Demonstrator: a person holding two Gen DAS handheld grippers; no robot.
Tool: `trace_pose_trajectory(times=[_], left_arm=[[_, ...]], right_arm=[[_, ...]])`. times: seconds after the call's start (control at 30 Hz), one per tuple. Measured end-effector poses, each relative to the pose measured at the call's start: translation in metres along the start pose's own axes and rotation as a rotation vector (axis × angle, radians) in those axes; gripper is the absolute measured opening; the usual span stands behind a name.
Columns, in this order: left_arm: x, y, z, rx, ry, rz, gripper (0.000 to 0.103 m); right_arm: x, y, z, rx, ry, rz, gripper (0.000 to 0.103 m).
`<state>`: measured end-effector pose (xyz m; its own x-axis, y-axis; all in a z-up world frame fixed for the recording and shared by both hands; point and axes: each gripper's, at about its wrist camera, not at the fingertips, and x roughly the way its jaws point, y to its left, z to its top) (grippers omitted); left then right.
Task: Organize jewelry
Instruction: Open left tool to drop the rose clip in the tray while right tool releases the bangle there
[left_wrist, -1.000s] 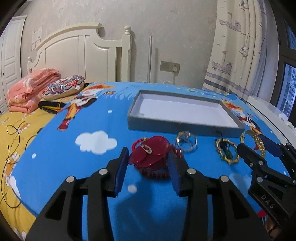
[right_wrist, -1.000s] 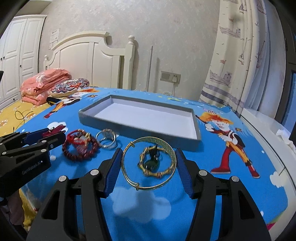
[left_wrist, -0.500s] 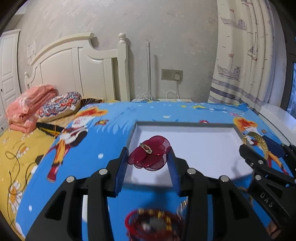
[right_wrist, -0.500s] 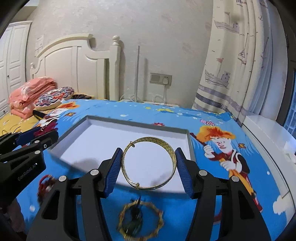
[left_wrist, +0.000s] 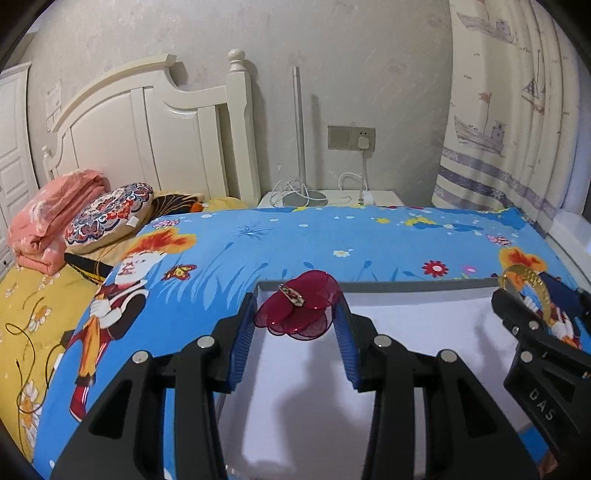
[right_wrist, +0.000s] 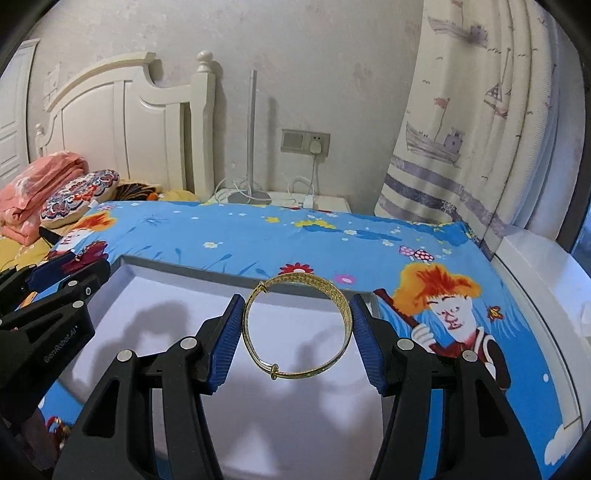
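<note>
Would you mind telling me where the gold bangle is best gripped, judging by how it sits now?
Across its width, from outside on both sides, as the right tool already does: the gold bangle is a thin open hoop, so the pads press its opposite outer edges and it hangs free over the white tray.

A white headboard (left_wrist: 147, 136) stands at ten o'clock, with a folded pink blanket (left_wrist: 55, 218) and a round patterned cushion (left_wrist: 110, 214) below it. A wall socket (left_wrist: 351, 137) sits at twelve o'clock. A boat curtain (left_wrist: 506, 110) hangs at two o'clock.
</note>
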<state>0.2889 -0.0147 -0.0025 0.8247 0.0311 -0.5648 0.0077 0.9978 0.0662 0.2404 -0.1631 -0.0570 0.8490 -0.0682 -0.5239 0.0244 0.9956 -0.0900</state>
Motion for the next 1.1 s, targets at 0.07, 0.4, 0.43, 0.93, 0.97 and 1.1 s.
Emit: trace_pose_trajectory(times=[0.07, 0.4, 0.43, 0.93, 0.97, 1.1], left_arm=[[0.007, -0.004, 0.002, 0.019, 0.002, 0.004, 0.041], [-0.005, -0.007, 0.000, 0.029, -0.043, 0.017, 0.059], [-0.008, -0.007, -0.001, 0.033, -0.053, 0.019, 0.060], [-0.104, 0.036, -0.064, -0.095, -0.100, -0.011, 0.098], [-0.109, 0.040, -0.070, -0.102, -0.100, -0.011, 0.098], [-0.127, 0.055, -0.097, -0.137, -0.098, -0.012, 0.098]], right_arm=[[0.006, -0.001, 0.004, -0.001, 0.004, -0.016, 0.055], [0.008, -0.018, 0.011, 0.076, -0.002, 0.007, 0.073], [0.006, -0.018, 0.011, 0.071, -0.008, 0.010, 0.073], [-0.098, -0.003, -0.054, 0.024, -0.123, 0.123, 0.076], [-0.104, -0.002, -0.061, 0.027, -0.130, 0.118, 0.076], [-0.123, -0.001, -0.087, 0.021, -0.131, 0.130, 0.076]])
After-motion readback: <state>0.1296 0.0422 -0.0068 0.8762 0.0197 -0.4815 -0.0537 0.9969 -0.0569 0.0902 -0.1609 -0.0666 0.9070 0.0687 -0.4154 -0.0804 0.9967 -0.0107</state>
